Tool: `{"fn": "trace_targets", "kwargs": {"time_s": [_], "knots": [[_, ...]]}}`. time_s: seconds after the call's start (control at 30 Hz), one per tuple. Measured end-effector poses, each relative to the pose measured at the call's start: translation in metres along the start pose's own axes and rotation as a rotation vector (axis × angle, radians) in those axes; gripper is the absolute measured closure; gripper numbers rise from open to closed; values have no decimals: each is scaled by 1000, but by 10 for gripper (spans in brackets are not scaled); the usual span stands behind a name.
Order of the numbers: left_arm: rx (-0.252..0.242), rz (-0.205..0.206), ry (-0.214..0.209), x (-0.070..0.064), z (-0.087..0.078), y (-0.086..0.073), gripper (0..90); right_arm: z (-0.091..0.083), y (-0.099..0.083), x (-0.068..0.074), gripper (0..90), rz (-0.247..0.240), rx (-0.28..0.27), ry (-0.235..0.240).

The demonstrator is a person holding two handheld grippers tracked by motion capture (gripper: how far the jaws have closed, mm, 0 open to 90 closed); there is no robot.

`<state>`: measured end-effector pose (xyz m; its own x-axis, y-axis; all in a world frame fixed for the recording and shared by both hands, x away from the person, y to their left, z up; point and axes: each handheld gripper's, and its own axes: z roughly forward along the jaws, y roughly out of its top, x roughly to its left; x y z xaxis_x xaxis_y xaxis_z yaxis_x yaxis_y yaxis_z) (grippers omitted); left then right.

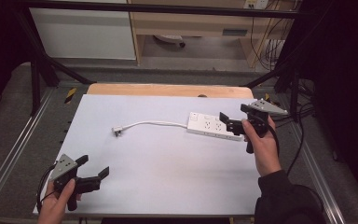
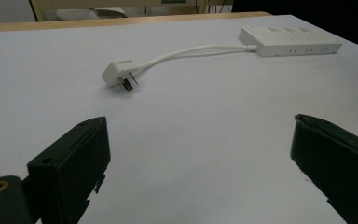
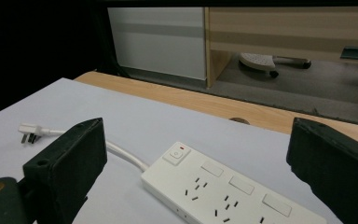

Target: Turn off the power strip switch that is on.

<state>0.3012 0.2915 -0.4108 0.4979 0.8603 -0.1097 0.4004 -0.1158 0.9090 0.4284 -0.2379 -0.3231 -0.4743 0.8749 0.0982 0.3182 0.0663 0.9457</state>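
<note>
White tabletop (image 1: pixel 158 186) carries a power strip (image 1: pixel 213 125) at far right beneath the gaping right claw (image 1: pixel 235 117), while the left claw (image 1: pixel 93 166) gapes near left.

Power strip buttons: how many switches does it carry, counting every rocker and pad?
4: on the power strip, one switch with a red light at the cord end, then three pads along its far edge.

Counting now — one white power strip (image 1: pixel 213 125) is lying on the table (image 1: pixel 168 177), one table in all. One cord (image 1: pixel 158 123) is running from the strip, ending in one plug (image 1: pixel 117 131). On the strip's face, one switch (image 3: pixel 176 154) is showing, and three socket groups (image 3: pixel 228 198) are lining up beside it. Two grippers are hovering — the left gripper (image 1: pixel 94 168), the right gripper (image 1: pixel 234 117).
</note>
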Motion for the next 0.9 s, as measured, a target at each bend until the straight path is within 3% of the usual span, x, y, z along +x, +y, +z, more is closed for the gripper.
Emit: {"fn": "trace_targets", "kwargs": {"time_s": [0.9], "knots": [[3, 1, 3, 0, 0, 0, 47, -44, -41, -6, 46, -14, -29, 9]]}}
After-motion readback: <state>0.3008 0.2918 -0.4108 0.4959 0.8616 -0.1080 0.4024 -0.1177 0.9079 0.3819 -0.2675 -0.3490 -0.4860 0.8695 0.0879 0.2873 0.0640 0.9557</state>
